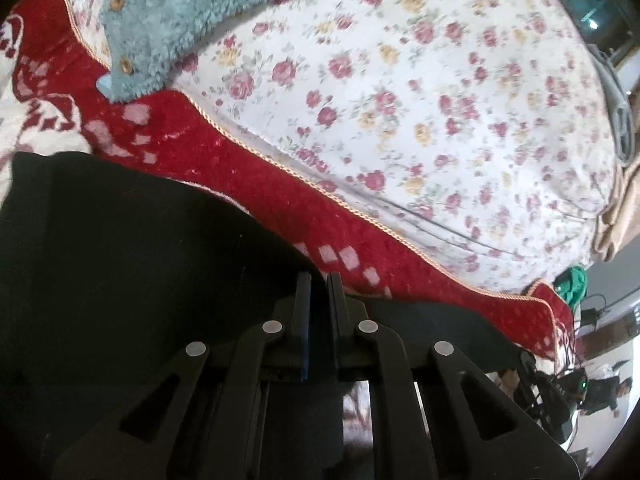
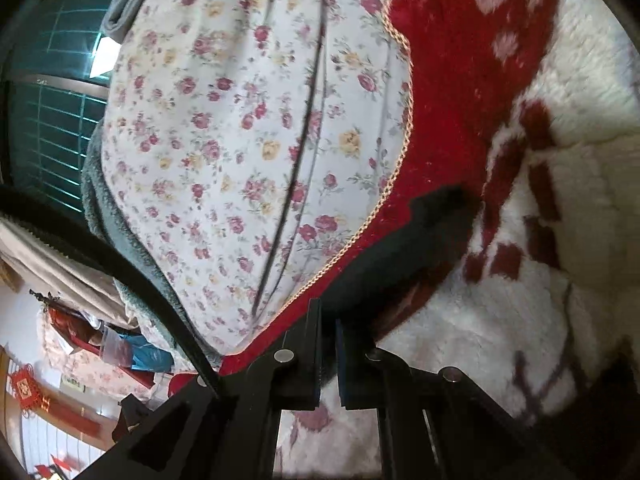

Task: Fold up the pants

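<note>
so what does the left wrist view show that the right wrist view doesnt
Only the left wrist view shows the fluffy teal garment with wooden buttons and the left gripper, shut on the black pants. Only the right wrist view shows the teal-tinted gridded window and the right gripper, shut on the black pants. Both show the red and white plush blanket and the white floral bedsheet.
</note>
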